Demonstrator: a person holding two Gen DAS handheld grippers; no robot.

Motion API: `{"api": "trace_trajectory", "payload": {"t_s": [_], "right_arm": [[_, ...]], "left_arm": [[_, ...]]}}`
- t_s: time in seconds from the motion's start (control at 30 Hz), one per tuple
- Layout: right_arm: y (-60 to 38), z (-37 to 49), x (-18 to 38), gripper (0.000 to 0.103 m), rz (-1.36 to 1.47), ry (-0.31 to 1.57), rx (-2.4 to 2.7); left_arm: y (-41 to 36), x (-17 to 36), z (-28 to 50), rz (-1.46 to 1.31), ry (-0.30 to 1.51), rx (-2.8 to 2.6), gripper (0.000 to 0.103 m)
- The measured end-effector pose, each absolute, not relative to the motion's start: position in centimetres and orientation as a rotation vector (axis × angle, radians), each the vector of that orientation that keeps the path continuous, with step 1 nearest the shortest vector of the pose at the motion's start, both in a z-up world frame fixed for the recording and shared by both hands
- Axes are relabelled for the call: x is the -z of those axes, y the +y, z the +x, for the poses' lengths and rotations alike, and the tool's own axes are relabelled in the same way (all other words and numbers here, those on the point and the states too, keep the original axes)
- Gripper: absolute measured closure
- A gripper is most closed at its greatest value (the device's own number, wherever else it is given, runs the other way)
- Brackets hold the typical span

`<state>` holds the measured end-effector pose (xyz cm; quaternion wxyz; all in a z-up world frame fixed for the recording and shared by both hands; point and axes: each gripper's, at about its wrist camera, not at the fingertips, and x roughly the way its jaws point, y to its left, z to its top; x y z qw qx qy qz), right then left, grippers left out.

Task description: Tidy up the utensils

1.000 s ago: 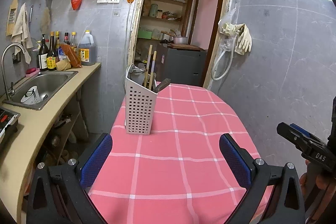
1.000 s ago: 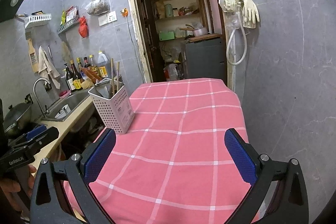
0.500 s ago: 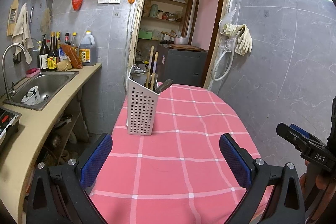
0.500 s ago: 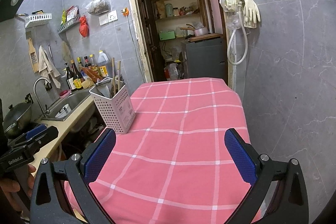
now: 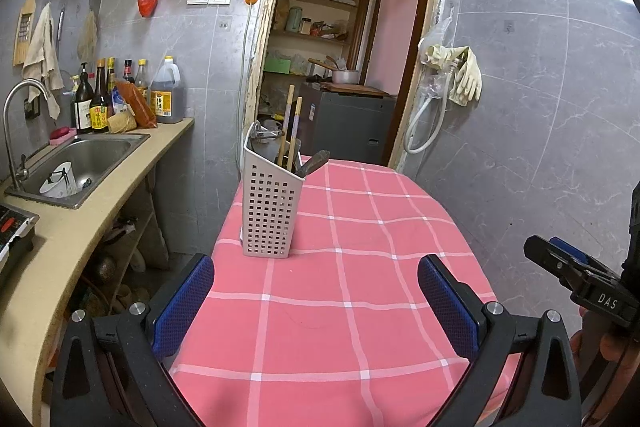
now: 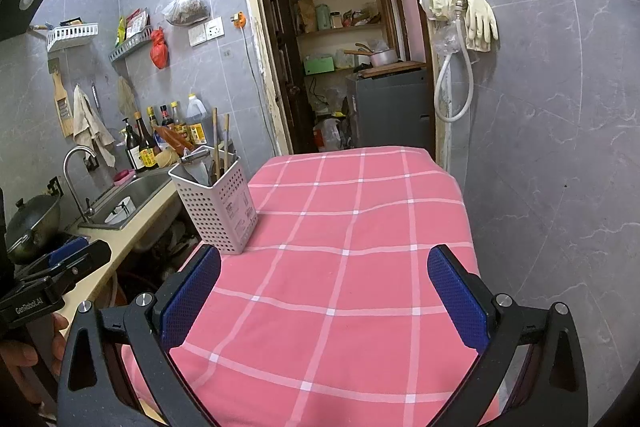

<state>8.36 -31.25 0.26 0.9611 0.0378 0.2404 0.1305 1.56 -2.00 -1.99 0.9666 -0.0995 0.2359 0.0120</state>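
While both grippers hang above the near end of the table, nothing is in either one.
Left gripper [image 5: 316,301]: released, jaws wide apart, empty; low centre of the left wrist view, over bare cloth.
Right gripper [image 6: 324,295]: released, jaws wide apart, empty; low centre of the right wrist view.
Holder [image 5: 271,205]: white perforated caddy, upright, centre-left of the left view, near the table's left edge; well apart from both grippers.
Utensils: chopsticks [image 5: 291,123] stand upright in the holder; a dark handle [image 5: 314,163] leans out over its right rim; something metal sits at the back, kind not clear.
Table [image 5: 360,307]: pink checked cloth; no loose utensil shows on it in either view.
Step (judged): either start or finish; all visible utensils are in the holder, so likely the sorting is done, or they are about to be taken out.
Next move (judged): if anything, reach forward and left to the holder, jaws aligned to a single handle; chopsticks are thin and close together, so a narrow, centred pinch from above.
Risk (judged): a sideways push could tip the light holder off the left edge.
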Motion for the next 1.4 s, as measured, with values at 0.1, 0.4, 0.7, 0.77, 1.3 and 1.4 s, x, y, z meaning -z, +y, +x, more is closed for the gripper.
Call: {"api": "trace_trajectory", "payload": {"t_s": [0.1,0.4,0.7,0.77,1.3,1.4], "right_arm": [[-31.2,8.3,-0.3,0.001,0.076,0.487,-0.264],[-31.2,8.2,-0.3,0.001,0.076,0.489,-0.264],[-31.2,8.2,-0.3,0.001,0.075,0.492,-0.263],[-31.2,8.1,-0.3,0.001,0.075,0.492,-0.263],[-31.2,8.1,-0.3,0.001,0.074,0.498,-0.264],[-31.3,7.9,-0.1,0.001,0.075,0.503,-0.263]], "left_arm": [[-2.1,2.1,1.5,-0.201,0.479,-0.024,0.0],[-2.1,2.1,1.5,-0.201,0.479,-0.024,0.0],[-2.0,2.1,1.7,-0.204,0.482,-0.025,0.0],[-2.0,2.1,1.9,-0.204,0.483,-0.025,0.0],[-2.3,2.2,1.9,-0.206,0.484,-0.028,0.0],[-2.1,2.2,2.6,-0.199,0.484,-0.029,0.0]]}}
